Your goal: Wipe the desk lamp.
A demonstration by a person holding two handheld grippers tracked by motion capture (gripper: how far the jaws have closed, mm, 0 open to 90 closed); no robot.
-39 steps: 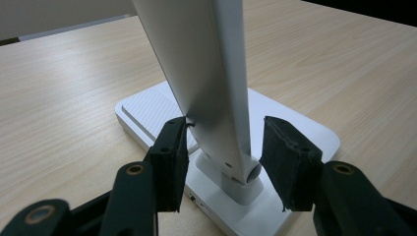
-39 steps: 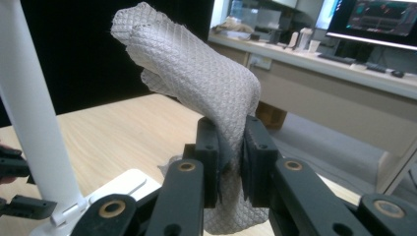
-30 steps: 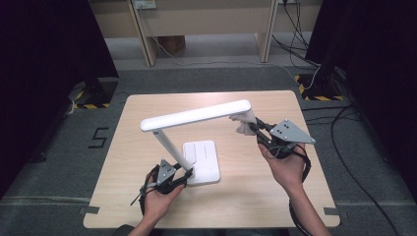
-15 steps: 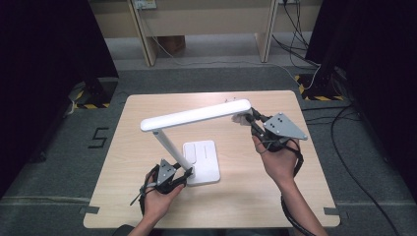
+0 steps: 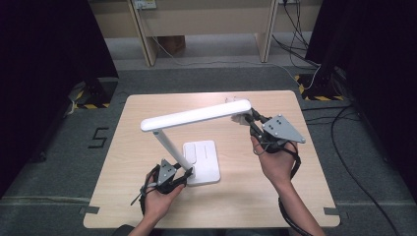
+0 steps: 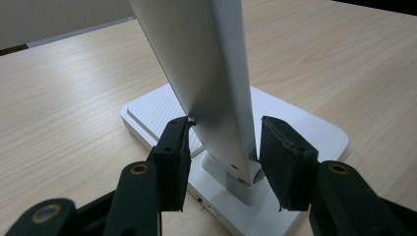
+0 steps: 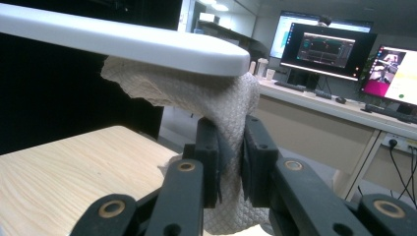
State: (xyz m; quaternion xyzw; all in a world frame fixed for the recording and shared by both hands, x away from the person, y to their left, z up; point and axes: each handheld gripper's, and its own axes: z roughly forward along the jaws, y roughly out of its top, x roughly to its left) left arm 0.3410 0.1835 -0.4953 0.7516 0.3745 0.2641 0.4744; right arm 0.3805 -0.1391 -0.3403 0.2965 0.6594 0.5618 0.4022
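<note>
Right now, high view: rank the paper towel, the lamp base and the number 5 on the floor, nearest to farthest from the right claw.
1. paper towel: pinched in the right claw, under the tip of the lamp head.
2. lamp base: on the table, toward the person's left, lower in the view.
3. number 5: on the floor beyond the table's left edge.

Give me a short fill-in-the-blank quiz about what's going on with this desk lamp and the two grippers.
1. The right gripper pinches a crumpled paper ____ against the lamp head.
2. The left gripper has its fingers on either side of the lamp's ____, just above the base.
3. The desk lamp is ____ in colour.

Missing words: towel; arm; white
</note>
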